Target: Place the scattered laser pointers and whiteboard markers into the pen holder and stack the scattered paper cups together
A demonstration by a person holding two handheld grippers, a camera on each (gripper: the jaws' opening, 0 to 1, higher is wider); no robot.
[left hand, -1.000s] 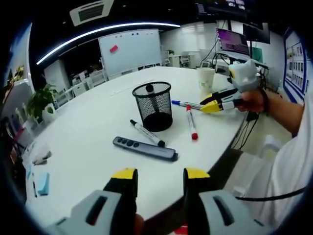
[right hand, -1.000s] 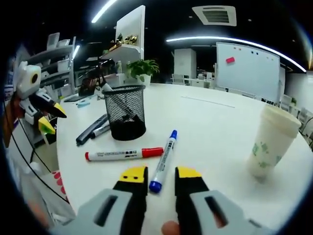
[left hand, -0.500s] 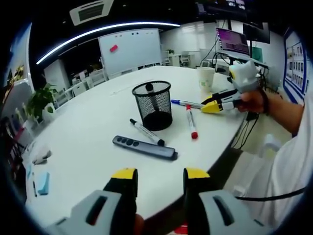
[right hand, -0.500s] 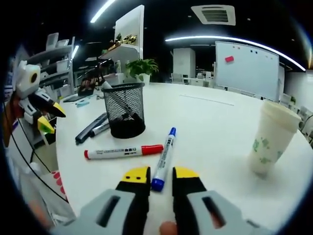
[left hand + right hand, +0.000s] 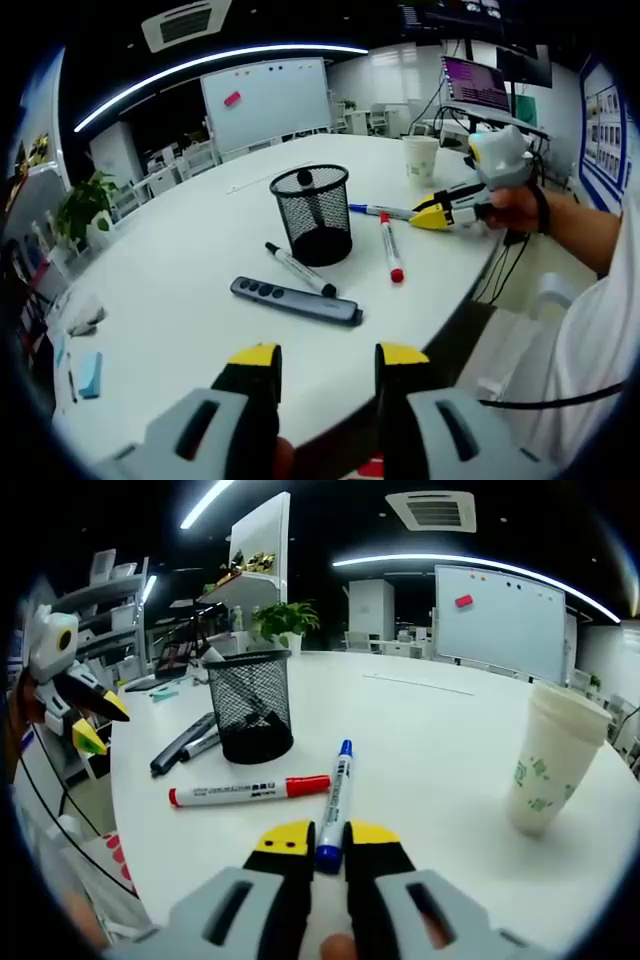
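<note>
We see the right tool [image 5: 323,837] pinched narrow on the blue-capped white marker [image 5: 333,803] lying on the white bench [image 5: 440,730], red-capped marker [image 5: 246,792] just left, black mesh pen holder [image 5: 249,706] beyond; left tool [image 5: 326,356] gapes wide.

A curved ceiling light strip [image 5: 220,58] brightly lights the white table [image 5: 180,270]; fisheye edges bend and blur.

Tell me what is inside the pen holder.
A dark round top sticks up at the rim of the pen holder. Through the mesh, a slanted stick-like shape shows; what lies at the bottom I cannot tell.
</note>
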